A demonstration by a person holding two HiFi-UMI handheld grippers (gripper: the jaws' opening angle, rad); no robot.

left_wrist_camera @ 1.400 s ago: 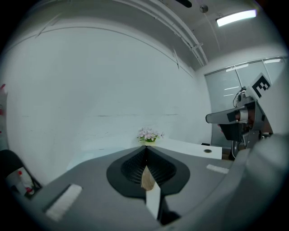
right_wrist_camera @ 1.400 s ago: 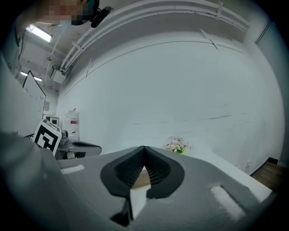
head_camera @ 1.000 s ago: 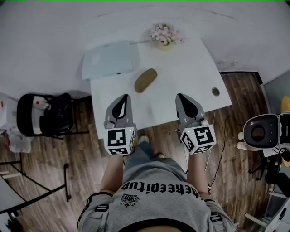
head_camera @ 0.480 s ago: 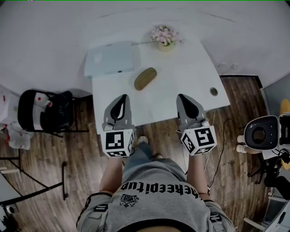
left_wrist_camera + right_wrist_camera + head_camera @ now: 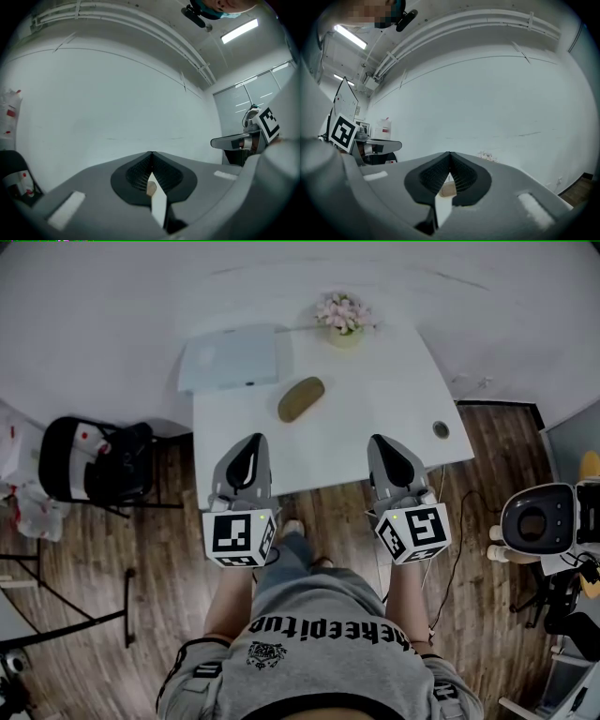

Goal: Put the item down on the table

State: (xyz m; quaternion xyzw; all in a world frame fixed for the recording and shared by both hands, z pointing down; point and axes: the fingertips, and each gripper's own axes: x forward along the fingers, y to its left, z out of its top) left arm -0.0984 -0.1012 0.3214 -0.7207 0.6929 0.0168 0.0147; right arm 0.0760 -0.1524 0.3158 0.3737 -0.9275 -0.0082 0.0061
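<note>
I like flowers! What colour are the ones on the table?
The flowers are pink, and they show best in the head view.

The small round object (image 5: 441, 429) at the table's (image 5: 361, 399) right corner is too small to identify.

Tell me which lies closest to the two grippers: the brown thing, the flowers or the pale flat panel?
The brown oblong item, alone in the middle of the table. The flowers and the pale flat panel sit farther back, at its far edge.
</note>
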